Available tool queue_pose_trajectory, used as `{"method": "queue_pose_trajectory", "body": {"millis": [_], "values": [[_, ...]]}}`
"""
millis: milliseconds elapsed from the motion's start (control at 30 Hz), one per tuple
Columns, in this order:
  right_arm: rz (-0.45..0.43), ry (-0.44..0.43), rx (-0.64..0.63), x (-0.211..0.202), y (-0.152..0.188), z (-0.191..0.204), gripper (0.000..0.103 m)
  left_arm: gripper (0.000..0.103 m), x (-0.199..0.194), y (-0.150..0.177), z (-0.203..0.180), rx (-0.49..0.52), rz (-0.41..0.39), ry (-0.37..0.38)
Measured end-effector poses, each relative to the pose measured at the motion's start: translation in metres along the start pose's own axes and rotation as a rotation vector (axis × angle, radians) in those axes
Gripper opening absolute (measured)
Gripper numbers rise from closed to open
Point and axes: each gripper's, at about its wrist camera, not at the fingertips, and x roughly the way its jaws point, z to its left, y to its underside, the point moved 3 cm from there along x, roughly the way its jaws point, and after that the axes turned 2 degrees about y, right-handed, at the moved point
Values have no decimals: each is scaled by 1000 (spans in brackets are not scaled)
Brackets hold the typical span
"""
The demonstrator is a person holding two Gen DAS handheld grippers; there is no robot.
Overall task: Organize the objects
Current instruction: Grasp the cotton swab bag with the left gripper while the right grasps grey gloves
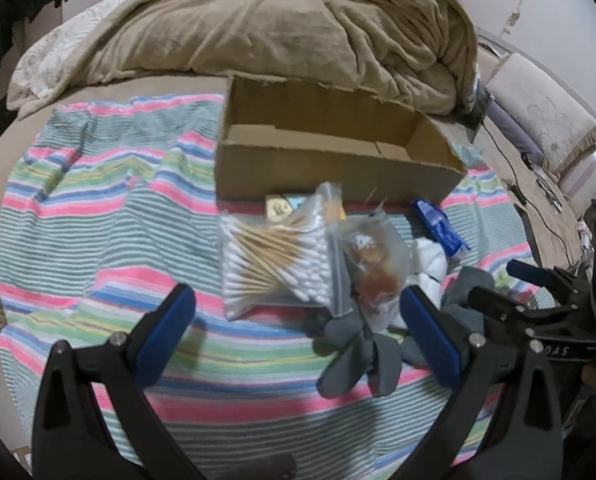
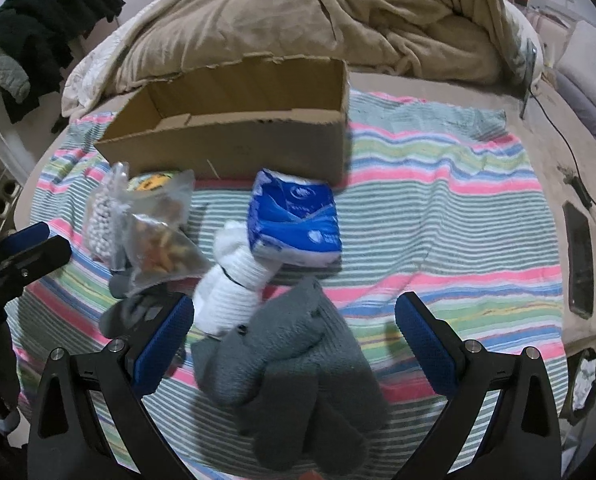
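An open, empty cardboard box [image 1: 330, 168] [image 2: 233, 148] lies on a striped towel on the bed. In front of it is a pile: a bag of cotton swabs [image 1: 273, 264] [image 2: 101, 216], a clear bag of snacks [image 1: 374, 272] [image 2: 161, 240], a blue tissue pack [image 2: 295, 216] [image 1: 442, 228], white socks [image 2: 233, 284] [image 1: 430, 264] and grey socks [image 2: 298, 364] [image 1: 354, 356]. My left gripper [image 1: 298, 332] is open, just short of the swab bag and snack bag. My right gripper [image 2: 293, 340] is open, its fingers either side of the grey socks.
A small yellow and blue packet [image 1: 281, 206] lies against the box front. A rumpled tan blanket [image 1: 298, 28] is heaped behind the box. A dark phone [image 2: 578, 256] and cables [image 2: 566, 140] lie on the bed at the right. Pillows [image 1: 538, 112] sit far right.
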Motion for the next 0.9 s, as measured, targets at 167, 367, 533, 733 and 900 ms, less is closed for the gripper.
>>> {"method": "queue_pose_trajectory", "body": {"millis": [167,367,533,733,900], "values": [[31,5,15,12,7,-7,102,102,14,2,-2,14,33,-7],[59,-4,26,22,8,-12,97,102,27,-2,11,-17,34,-26],[81,-43,30,24,10,-13,86,102,36,-4,25,-49,37,-30],[72,-102,37,20,7,-18,62,102,46,-9,26,-46,39,-18],[56,-98,9,16,8,-12,51,92,55,-9,22,-30,51,14]]}}
